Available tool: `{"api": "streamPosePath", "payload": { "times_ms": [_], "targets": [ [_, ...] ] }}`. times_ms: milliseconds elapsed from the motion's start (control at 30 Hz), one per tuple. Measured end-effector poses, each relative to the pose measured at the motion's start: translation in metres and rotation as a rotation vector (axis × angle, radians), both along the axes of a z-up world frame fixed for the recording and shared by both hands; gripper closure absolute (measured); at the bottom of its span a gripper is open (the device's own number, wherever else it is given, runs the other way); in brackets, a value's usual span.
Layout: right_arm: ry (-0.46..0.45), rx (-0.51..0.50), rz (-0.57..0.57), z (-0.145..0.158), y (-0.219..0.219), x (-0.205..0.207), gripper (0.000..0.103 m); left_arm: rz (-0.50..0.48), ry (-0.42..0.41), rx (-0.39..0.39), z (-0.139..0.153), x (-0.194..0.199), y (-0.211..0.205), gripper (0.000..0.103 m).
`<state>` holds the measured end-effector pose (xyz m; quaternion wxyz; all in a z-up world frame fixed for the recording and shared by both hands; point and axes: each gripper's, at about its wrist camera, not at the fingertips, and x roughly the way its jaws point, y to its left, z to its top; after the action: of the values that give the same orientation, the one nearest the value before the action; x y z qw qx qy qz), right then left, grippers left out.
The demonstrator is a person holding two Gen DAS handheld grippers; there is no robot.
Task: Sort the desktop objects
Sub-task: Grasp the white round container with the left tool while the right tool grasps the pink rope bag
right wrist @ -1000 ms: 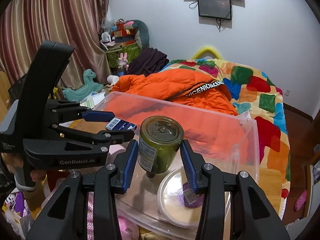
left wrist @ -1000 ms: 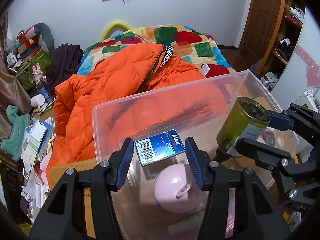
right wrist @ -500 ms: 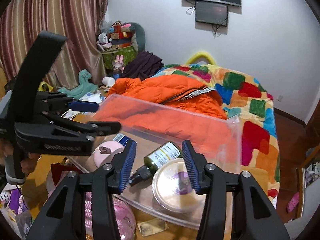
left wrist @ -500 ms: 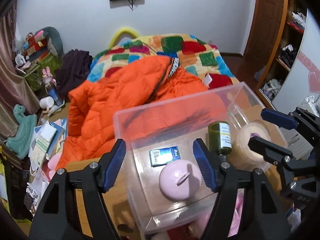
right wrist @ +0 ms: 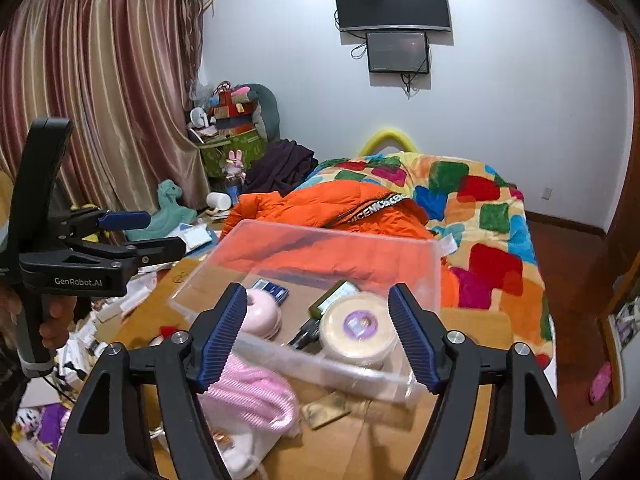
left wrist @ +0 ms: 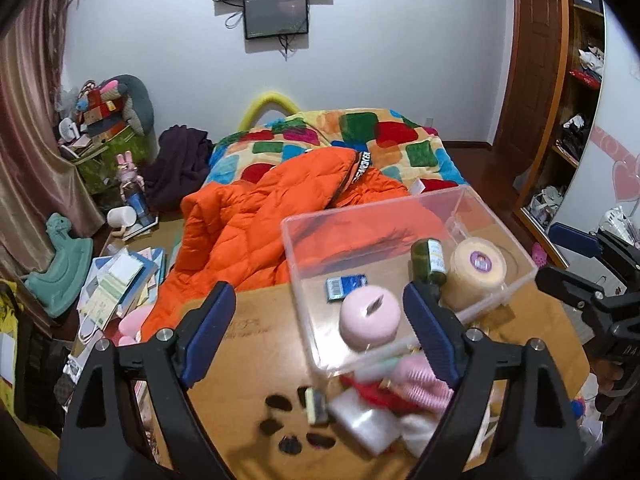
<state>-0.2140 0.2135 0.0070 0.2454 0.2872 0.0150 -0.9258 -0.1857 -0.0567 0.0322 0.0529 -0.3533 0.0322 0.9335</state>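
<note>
Both claws hang empty above a cluttered tabletop (left wrist: 256,328), jaws spread wide after just opening, with nothing between the pads. The left claw (left wrist: 316,336) has let go of the blue card pack (left wrist: 346,287), which lies flat on the floor of the clear plastic bin (left wrist: 496,236) beside a pink round case (left wrist: 370,318); the right claw (right wrist: 318,334) has released the green bottle (right wrist: 332,300), now on its side in the bin, against a cream round tub (right wrist: 358,332). A second ago each claw was clamped on its item over the bin; since then both have drawn back and up, so the bin looks smaller in both views. The next pick likely lies in the heap in front of the bin, where a pink knitted piece (right wrist: 248,396) sits; a good approach keeps the jaws wide, clears the bin's near wall and comes down on one item only.
</note>
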Motion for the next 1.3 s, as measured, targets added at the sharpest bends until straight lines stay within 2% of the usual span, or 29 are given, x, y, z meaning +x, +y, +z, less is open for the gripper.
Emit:
{"api": "streamPosePath", "payload": {
  "times_ms": [167,300,500,600,767,933,1300],
  "targets": [
    [-0.037,-0.032,-0.01,-0.02,0.0,0.02,0.032,0.028,-0.005,0.009,-0.014,0.024,-0.015,0.016],
    [-0.08,-0.06,-0.007,-0.037,-0.001,0.03,0.032,0.039,0.003,-0.027,-0.03,0.042,-0.018,0.016],
    [-0.132,-0.073,-0.006,-0.061,-0.005,0.042,0.032,-0.017,0.023,-0.068,-0.05,0.067,-0.014,0.015],
    [-0.153,-0.06,-0.009,-0.069,-0.008,0.045,0.032,-0.063,-0.004,-0.052,-0.062,0.073,-0.015,0.014],
    [-0.181,-0.051,-0.004,-0.077,-0.014,0.048,0.032,-0.139,-0.042,-0.047,-0.084,0.075,-0.011,0.014],
    [-0.17,0.007,-0.001,-0.081,-0.024,0.044,0.032,-0.194,-0.065,-0.052,-0.101,0.064,-0.003,0.014],
    [-0.161,0.088,0.094,-0.084,-0.048,0.015,0.032,-0.251,-0.062,0.012,-0.107,0.044,0.002,0.016]
  ]
}}
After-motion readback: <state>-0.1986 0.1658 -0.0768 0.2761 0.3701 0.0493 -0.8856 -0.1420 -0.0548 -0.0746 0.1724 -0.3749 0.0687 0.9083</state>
